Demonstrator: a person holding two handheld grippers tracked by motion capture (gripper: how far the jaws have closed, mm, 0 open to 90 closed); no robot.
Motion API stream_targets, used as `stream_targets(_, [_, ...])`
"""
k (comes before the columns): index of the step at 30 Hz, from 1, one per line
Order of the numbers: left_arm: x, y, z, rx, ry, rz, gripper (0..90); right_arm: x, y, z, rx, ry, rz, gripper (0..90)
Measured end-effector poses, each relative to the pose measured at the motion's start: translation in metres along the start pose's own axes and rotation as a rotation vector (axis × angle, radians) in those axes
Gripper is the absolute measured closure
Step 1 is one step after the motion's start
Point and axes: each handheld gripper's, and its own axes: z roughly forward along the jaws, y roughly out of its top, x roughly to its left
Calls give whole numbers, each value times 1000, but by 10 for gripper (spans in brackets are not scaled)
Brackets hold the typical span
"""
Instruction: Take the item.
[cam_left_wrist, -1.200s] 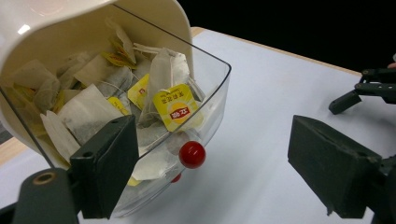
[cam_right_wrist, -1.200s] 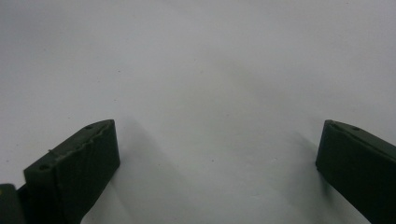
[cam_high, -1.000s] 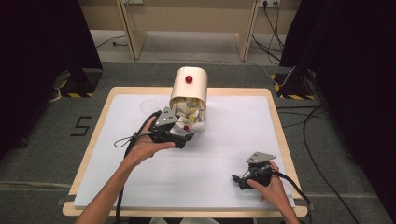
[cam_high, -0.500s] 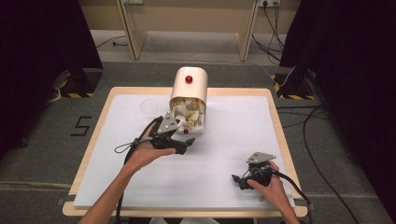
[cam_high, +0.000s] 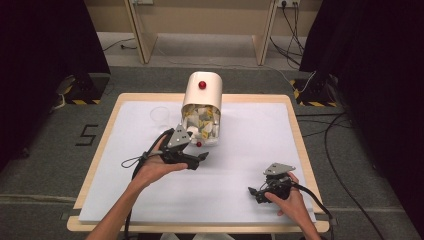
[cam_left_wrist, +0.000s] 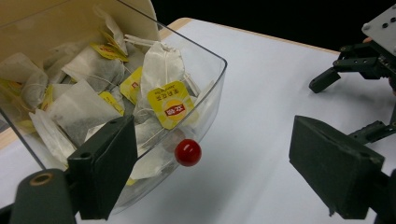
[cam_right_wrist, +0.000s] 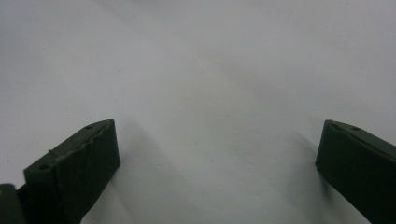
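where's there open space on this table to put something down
Free: the white table right of the tea bag box, and the near-left corner beside the left gripper. Crowded: around the box, clear cup and left gripper. The right gripper takes the near-right corner.

My left gripper (cam_high: 192, 161) and right gripper (cam_high: 259, 192) are black, each with a grey three-cornered plate, trailing black cables; my forearms are bare.

"5" on the floor mat (cam_high: 88, 135), tea-bag tag (cam_left_wrist: 170, 104) logo unreadable
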Motion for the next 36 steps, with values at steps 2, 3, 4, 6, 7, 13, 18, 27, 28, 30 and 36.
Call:
stream_targets(2, [-1,-1,-1,-1,2,0,151,0,0,0,0,1,-3,1])
stream_targets(3, [-1,-1,-1,-3,3,0,151,0,0,0,0,0,-3,1])
stream_targets(4, [-2,-2,-1,-2,2,-1,151,0,0,0,0,0,0,1])
stream_targets(6, [-4,-3,-1,0,0,-1,151,0,0,0,0,0,0,2])
stream_targets(7, [-5,-3,-1,4,-1,8,151,0,0,0,0,0,0,2])
stream_targets(13, [-9,-5,-2,5,9,13,158,0,0,0,1,0,-2,1])
stream_targets(18, [-10,-6,-1,0,16,13,167,0,0,0,0,0,-3,1])
stream_targets(27, [-8,-4,3,-4,-3,8,211,0,0,0,0,0,0,1])
stream_targets(28, [-8,-4,3,-6,-2,4,211,0,0,0,0,0,0,1])
stream_targets(30, [-7,-3,1,-18,-2,-1,217,0,0,0,0,0,0,1])
stream_targets(36, [1,7,-4,-49,5,-26,224,0,0,0,1,1,-2,1])
